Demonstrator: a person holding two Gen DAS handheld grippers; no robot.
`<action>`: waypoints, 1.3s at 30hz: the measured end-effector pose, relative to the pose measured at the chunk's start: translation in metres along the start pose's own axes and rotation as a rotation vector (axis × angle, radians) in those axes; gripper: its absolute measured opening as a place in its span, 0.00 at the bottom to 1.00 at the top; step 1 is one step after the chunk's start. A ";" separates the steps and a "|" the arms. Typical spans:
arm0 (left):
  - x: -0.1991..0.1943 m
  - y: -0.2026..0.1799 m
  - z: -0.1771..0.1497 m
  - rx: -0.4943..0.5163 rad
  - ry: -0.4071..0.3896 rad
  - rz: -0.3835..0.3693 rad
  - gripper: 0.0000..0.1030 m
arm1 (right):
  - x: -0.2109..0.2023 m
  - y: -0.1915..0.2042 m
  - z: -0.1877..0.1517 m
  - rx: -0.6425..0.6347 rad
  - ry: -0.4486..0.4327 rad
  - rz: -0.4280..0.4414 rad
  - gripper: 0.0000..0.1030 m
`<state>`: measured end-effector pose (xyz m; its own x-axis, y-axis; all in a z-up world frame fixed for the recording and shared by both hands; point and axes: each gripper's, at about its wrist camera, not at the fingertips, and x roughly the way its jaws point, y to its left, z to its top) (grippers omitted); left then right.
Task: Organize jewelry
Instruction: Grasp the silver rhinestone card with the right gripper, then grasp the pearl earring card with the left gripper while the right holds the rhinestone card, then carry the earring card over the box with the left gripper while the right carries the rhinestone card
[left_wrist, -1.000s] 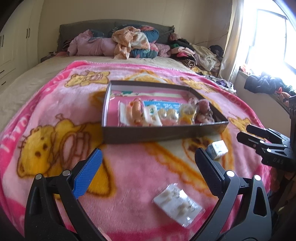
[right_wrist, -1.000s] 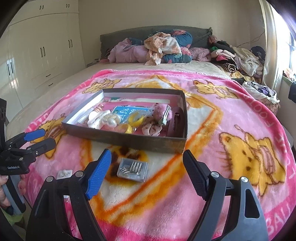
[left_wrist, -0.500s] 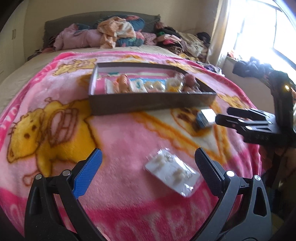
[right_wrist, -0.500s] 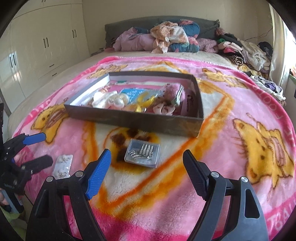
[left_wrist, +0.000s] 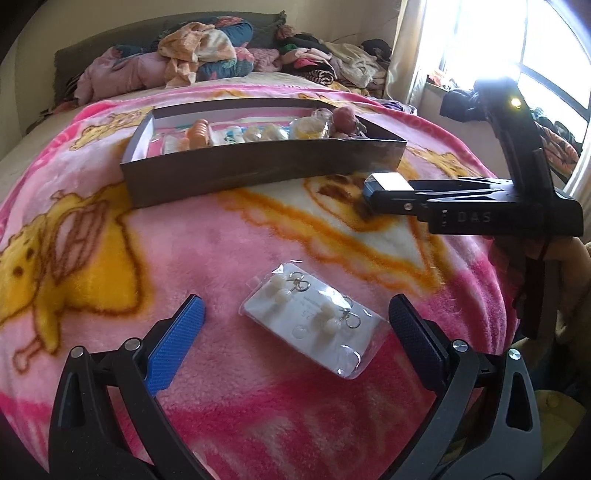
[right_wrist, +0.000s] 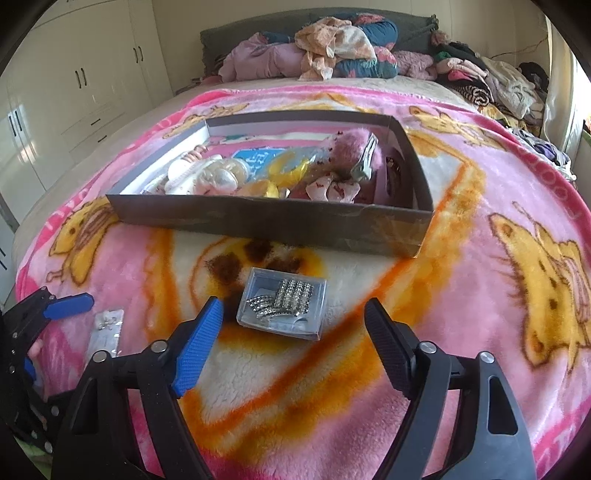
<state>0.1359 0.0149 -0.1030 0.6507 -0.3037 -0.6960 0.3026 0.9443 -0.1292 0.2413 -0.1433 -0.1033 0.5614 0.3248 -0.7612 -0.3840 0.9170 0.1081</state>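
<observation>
Pink cartoon blanket (right_wrist: 480, 177) over cluttered bed (right_wrist: 369, 79)

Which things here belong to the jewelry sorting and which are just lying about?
Part of the job:
- earring packet
- clear brooch case
- cardboard box of accessories
- left hand-held gripper
- right hand-held gripper

Just lying about:
- clothes pile
- bear blanket
- wardrobe

A bed carries everything, spread with a pink fleece blanket (right_wrist: 461, 221) printed with yellow bears. On the blanket sit a shallow dark cardboard box (right_wrist: 273, 221) of trinkets, a small clear case of sparkly clips (right_wrist: 282, 308) just before it, and a bagged earring card (left_wrist: 314, 319). Clothes (right_wrist: 332, 48) are heaped at the headboard
</observation>
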 end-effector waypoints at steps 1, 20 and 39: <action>0.001 -0.002 0.000 0.012 0.001 -0.002 0.89 | 0.002 0.000 0.000 0.001 0.007 0.004 0.61; 0.010 -0.029 0.017 0.110 -0.003 -0.040 0.67 | -0.023 -0.005 -0.009 0.027 -0.051 0.038 0.43; 0.009 -0.020 0.088 0.093 -0.130 -0.018 0.67 | -0.056 -0.028 0.010 0.040 -0.146 -0.020 0.43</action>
<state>0.1974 -0.0176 -0.0449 0.7273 -0.3404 -0.5960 0.3749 0.9244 -0.0706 0.2281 -0.1845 -0.0576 0.6704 0.3343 -0.6624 -0.3441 0.9310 0.1216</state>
